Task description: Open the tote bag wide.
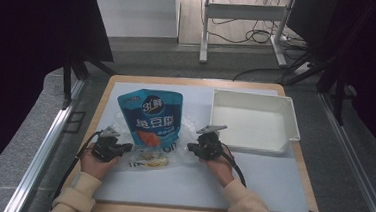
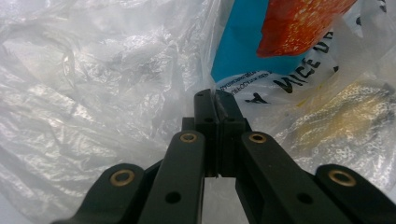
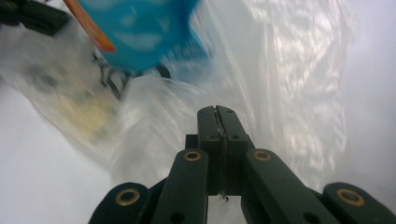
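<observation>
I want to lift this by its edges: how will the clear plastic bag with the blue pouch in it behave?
The clear plastic bag looks thin and crinkled, so probably floppy and slippery. The blue pouch half inside could sag it in the middle or slide out. Both the left gripper and right gripper pinch film.

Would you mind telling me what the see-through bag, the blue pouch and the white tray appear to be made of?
See-through bag: thin plastic film, glossy and crinkled.
Blue pouch: probably laminated plastic, smooth, printed, slight sheen.
White tray: likely rigid moulded plastic, matte with straight thin walls.
</observation>
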Tool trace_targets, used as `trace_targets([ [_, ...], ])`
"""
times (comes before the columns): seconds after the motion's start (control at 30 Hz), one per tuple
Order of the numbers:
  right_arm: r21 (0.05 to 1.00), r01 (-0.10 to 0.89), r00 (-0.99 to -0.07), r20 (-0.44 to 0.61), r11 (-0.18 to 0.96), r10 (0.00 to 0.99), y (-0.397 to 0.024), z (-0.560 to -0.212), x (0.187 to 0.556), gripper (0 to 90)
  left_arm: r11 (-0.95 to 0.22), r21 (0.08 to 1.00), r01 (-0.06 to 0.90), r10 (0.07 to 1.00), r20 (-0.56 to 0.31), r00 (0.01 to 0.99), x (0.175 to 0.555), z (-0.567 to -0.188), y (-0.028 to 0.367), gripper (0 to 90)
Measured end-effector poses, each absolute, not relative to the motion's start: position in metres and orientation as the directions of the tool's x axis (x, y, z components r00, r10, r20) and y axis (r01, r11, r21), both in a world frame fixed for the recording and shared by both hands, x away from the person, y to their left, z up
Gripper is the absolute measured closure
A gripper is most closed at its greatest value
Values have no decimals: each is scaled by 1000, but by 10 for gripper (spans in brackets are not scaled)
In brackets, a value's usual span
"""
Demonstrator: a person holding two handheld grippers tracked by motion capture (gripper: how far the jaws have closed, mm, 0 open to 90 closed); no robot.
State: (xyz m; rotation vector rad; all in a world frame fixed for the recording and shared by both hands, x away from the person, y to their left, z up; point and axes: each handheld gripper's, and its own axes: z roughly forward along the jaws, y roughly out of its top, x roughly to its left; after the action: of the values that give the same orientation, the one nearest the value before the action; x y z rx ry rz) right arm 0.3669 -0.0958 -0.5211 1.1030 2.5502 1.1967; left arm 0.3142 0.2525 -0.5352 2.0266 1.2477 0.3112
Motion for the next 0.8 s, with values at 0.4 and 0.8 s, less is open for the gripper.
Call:
trace_targets([
  [0.4,712,563,-718,171,419,675,-113,-536,364,887,-272,684,677,852,-156,500,315,-537,252,897],
  [0.8,728,562,-720,197,392,666,-114,-533,366,886,-263,698,666,849,-160,503,314,-535,252,882],
])
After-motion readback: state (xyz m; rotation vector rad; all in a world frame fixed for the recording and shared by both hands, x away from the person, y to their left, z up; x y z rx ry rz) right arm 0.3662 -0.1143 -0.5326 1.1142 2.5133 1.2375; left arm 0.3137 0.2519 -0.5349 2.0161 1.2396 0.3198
